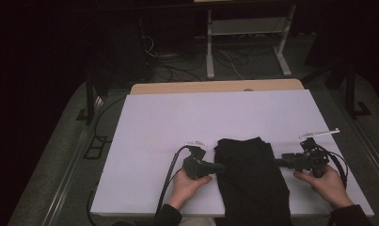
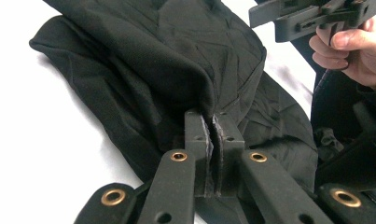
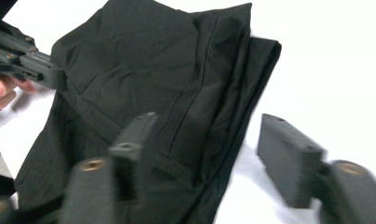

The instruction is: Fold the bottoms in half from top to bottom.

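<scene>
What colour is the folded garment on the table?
Plain black garment, no pattern; right gripper view shows it best.

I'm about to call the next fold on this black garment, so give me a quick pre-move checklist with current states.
1. Left gripper pinching the black garment: ok, its jaws are shut on a fold of fabric.
2. Right gripper gripping the garment: not ok, its jaws stand apart and press on nothing.
3. Garment edge between the right jaws: ok, it lies between them.
4. Garment fully on the white table: cannot tell, it reaches the near edge.
5. Garment flat: not ok, wrinkled and layered.
</scene>
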Action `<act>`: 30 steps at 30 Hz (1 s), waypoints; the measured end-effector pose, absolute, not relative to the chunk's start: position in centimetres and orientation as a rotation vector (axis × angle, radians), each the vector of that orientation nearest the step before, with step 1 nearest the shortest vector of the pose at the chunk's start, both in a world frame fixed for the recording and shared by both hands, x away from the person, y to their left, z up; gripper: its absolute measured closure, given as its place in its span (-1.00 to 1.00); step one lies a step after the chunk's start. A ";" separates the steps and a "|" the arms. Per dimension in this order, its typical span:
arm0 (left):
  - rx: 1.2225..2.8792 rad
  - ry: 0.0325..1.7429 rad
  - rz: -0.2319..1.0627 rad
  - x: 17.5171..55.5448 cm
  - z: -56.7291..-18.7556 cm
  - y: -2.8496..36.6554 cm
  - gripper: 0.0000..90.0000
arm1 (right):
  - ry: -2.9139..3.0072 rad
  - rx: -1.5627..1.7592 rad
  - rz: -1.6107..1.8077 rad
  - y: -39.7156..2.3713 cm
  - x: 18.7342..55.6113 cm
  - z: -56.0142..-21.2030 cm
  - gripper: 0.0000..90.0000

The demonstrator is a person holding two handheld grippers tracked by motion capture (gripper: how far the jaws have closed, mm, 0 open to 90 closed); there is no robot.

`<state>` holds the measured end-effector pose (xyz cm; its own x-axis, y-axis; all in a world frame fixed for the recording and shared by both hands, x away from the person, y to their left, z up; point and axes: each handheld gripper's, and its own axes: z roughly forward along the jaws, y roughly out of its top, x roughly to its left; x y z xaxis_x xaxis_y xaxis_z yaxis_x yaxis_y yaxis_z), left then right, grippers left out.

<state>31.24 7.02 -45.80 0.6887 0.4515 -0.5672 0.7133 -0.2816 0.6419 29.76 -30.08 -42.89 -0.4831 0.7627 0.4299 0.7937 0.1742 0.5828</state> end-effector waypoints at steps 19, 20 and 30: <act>1.932 0.900 -0.340 31.3 -45.9 7.1 0.89 | -2.447 -1.518 -1.281 -28.7 30.4 -41.2 -1.00; 1.934 0.898 -0.340 31.3 -45.9 7.1 0.89 | -2.444 -1.518 -1.291 -28.8 30.5 -41.1 -1.00; 1.930 0.895 -0.334 31.3 -45.8 7.2 0.89 | -2.432 -1.526 -1.326 -28.7 32.2 -39.8 -1.00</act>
<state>31.34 7.21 -45.80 0.6946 0.4481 -0.5628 0.7073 -0.2824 0.6481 32.18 -28.70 -39.85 -0.5345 0.7507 0.3884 0.7332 0.1832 0.6549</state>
